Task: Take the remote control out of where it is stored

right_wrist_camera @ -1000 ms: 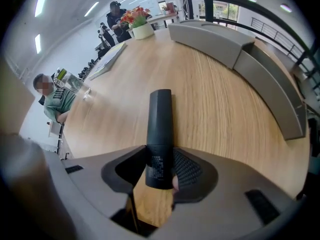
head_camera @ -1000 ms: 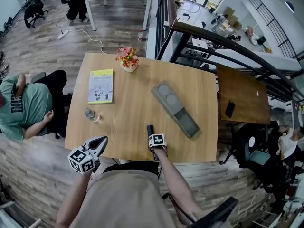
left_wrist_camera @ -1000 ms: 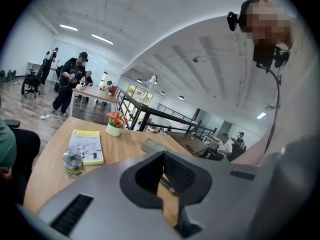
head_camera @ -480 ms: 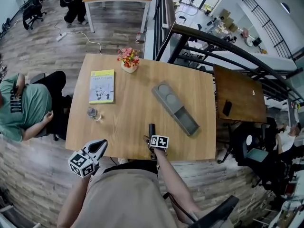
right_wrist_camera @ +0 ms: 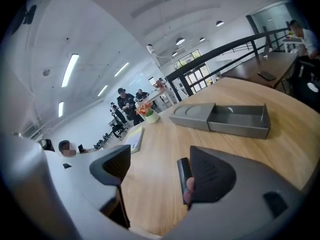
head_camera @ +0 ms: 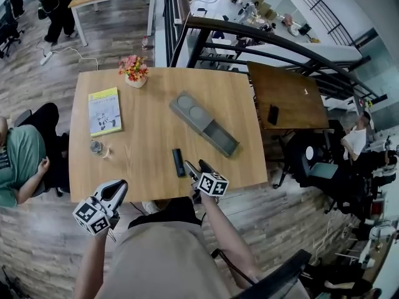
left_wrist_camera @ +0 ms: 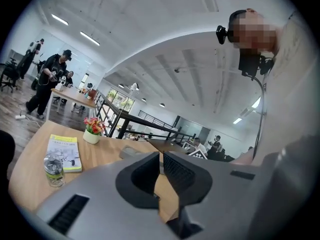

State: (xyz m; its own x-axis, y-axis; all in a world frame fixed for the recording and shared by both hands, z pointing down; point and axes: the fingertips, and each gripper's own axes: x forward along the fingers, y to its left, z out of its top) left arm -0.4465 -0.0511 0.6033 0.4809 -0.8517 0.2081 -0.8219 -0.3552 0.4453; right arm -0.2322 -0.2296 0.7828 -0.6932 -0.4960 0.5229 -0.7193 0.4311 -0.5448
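The black remote control (head_camera: 178, 162) lies flat on the wooden table (head_camera: 143, 136) near its front edge. In the right gripper view the remote control (right_wrist_camera: 183, 176) shows just left of the right-hand jaw, and no pad touches it. My right gripper (head_camera: 196, 166) hovers just right of it, jaws wide apart and closing. The right gripper (right_wrist_camera: 160, 171) holds nothing. The grey storage box (head_camera: 190, 113) lies diagonally mid-table with its drawer (head_camera: 221, 139) pulled out and bare. My left gripper (head_camera: 117, 189) hangs off the table's front left; the left gripper (left_wrist_camera: 161, 166) is shut and holds nothing.
A yellow book (head_camera: 105, 109), a water bottle (head_camera: 96, 147) and a flower pot (head_camera: 134, 70) stand on the table's left side. A seated person (head_camera: 19, 161) is left of the table. A dark side table (head_camera: 283, 101) with a phone stands at right, past a black railing (head_camera: 249, 33).
The right gripper let go of the remote, which now lies on the table, and drew back to the right of it. The head view has shifted. The left gripper stayed shut.
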